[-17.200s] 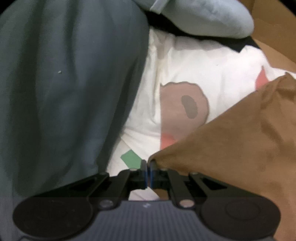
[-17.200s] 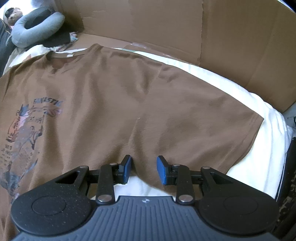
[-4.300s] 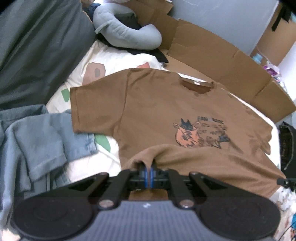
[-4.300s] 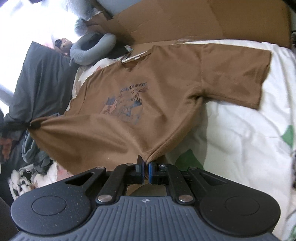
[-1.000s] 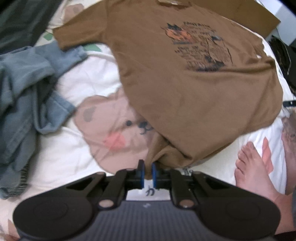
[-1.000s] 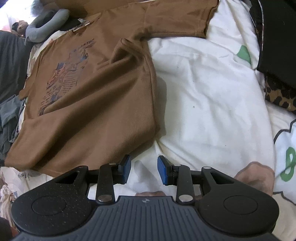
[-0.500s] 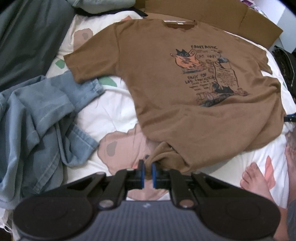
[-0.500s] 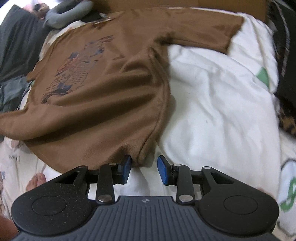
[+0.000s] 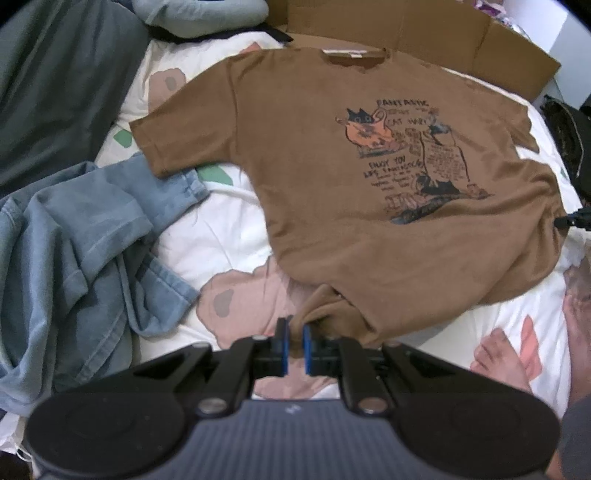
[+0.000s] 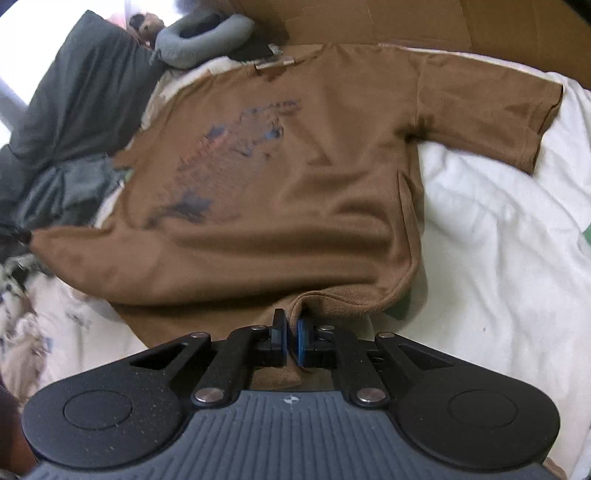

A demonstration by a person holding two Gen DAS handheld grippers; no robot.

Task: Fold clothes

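Between both hand-held grippers (image 9: 294, 345) (image 10: 291, 341), T-shirt hem (image 10: 343, 301)

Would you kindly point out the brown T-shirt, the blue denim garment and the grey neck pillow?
brown T-shirt (image 9: 317, 177), left wrist view, plain chest fabric.
blue denim garment (image 9: 85, 236), left wrist view, crumpled middle.
grey neck pillow (image 10: 207, 33), right wrist view, curved body.

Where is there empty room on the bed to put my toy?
The white sheet right of the T-shirt, below its sleeve, is bare. A smaller bare patch lies between the jeans and the T-shirt. The left side is crowded with jeans and a dark blanket.
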